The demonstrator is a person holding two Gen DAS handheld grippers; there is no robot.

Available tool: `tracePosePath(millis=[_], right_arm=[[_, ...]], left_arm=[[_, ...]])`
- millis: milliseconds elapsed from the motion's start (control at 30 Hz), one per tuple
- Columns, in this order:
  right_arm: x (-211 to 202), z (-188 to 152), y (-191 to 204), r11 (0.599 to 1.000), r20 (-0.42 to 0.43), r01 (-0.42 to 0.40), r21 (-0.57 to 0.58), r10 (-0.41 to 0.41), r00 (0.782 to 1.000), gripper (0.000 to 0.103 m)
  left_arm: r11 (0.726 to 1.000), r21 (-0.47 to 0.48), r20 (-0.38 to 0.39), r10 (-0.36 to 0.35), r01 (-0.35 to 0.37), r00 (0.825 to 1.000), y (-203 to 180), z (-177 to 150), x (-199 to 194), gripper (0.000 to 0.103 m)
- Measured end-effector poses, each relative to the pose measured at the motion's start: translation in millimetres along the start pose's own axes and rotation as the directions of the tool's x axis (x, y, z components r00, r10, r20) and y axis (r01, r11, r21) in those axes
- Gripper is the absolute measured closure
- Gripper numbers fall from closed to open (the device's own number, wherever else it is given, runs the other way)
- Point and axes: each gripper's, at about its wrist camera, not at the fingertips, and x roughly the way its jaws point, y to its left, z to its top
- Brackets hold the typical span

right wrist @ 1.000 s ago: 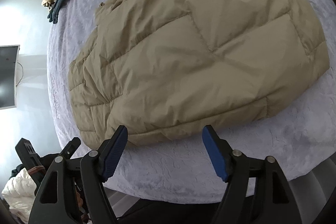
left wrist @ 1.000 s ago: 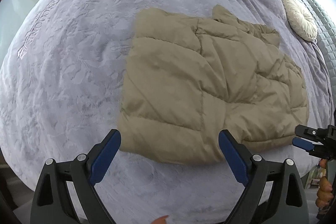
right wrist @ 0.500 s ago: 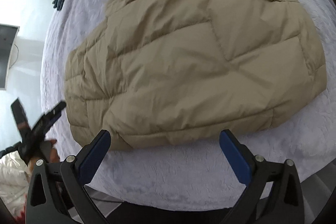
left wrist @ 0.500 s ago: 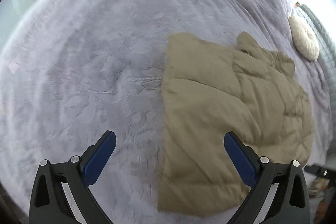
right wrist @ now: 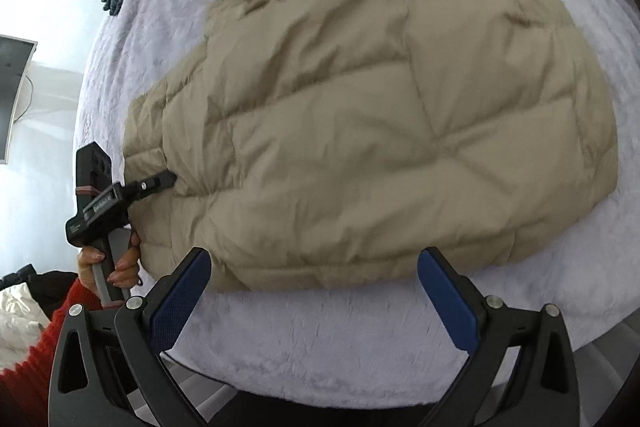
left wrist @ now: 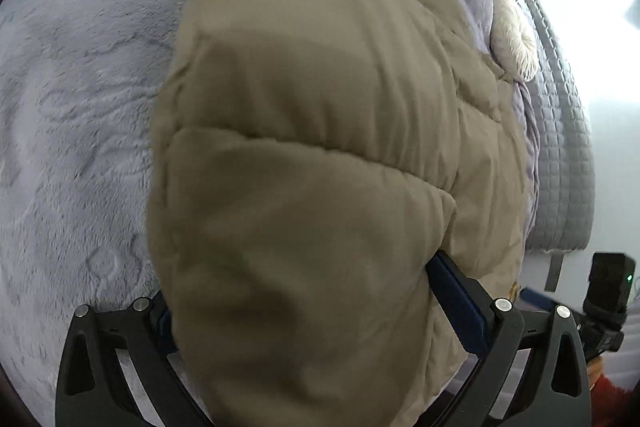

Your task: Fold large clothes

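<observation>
I'm looking at the tan puffer jacket (right wrist: pixel 360 131) lying folded and flat on the bed's lilac blanket (right wrist: pixel 320 339), near the bed's front edge. My left claw (left wrist: pixel 316 311) is straddling the jacket's near end, the padded edge bulging between its blue pads, and its jaws have just been closing a little. They're standing wide, and I can't tell if they're pressing yet. My right claw (right wrist: pixel 312 291) is hovering with jaws spread wide and empty, just beside the jacket's front edge. A hand (right wrist: pixel 108 259) in a red sleeve (right wrist: pixel 36 359) is gripping the left tool.
</observation>
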Motion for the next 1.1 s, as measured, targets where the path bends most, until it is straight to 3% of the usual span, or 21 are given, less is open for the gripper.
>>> tracePosePath(millis=[33, 67, 100, 133, 200, 233, 267, 400, 533, 733, 967, 1100], right_arm=[[-1.1, 2.3, 1.0, 1.000, 0.013, 0.007, -0.008, -0.007, 1.000, 0.000], [-2.4, 6.1, 2.1, 1.000, 0.030, 0.022, -0.022, -0.021, 0.999, 0.000], [-3.8, 9.3, 3.1, 0.998, 0.051, 0.042, -0.036, -0.040, 0.998, 0.001], [-5.5, 14.2, 4.7, 0.995, 0.084, 0.078, -0.060, -0.073, 0.994, 0.006], [-5.5, 22.6, 6.4, 0.985, 0.125, 0.138, -0.100, -0.125, 0.984, 0.054], [-2.2, 28.5, 5.8, 0.977, 0.138, 0.180, -0.116, -0.164, 0.977, 0.083], [0.0, 32.9, 3.6, 0.976, 0.146, 0.185, -0.115, -0.167, 0.975, 0.084], [14.3, 52.6, -11.7, 0.993, 0.187, 0.068, -0.101, -0.048, 0.981, 0.087], [42.9, 68.4, -24.2, 0.997, 0.168, 0.002, -0.077, 0.011, 0.986, 0.087], [68.1, 83.4, -45.8, 0.995, 0.131, -0.101, -0.014, 0.102, 0.986, 0.087], [88.3, 89.0, -66.5, 0.977, 0.101, -0.211, 0.037, 0.206, 0.973, 0.093], [98.0, 90.4, -82.7, 0.952, 0.098, -0.291, 0.099, 0.282, 0.954, 0.097]], left_arm=[[1.000, 0.012, 0.001, 0.004, -0.004, 1.000, -1.7, -0.3, -1.3, 0.020], [0.999, 0.027, -0.004, -0.031, 0.031, 1.000, -4.2, -1.2, -3.4, 0.048], [0.997, 0.024, -0.008, -0.069, 0.070, 0.998, -6.3, -1.4, -5.3, 0.068], [0.995, 0.016, -0.002, -0.101, 0.101, 0.995, -9.2, -2.9, -8.4, 0.072], [0.996, 0.034, 0.013, -0.085, 0.085, 0.996, -19.0, -5.8, -12.1, 0.079], [0.997, 0.039, 0.018, -0.072, 0.072, 0.997, -25.3, -6.9, -14.6, 0.079], [0.997, 0.040, 0.022, -0.066, 0.065, 0.998, -29.7, -7.7, -16.8, 0.081], [0.998, 0.025, 0.045, -0.057, 0.056, 0.997, -54.1, -10.6, -36.2, 0.082], [0.999, 0.045, 0.063, -0.032, 0.029, 0.998, -99.3, -12.9, -62.5, 0.082], [0.989, 0.145, 0.064, -0.002, -0.008, 0.998, -214.0, -11.6, -77.8, 0.082], [0.976, 0.214, -0.010, 0.038, -0.035, 0.999, -329.2, -7.6, -34.0, 0.082], [0.966, 0.242, -0.026, 0.098, -0.089, 0.995, -363.2, -3.4, -9.1, 0.082]])
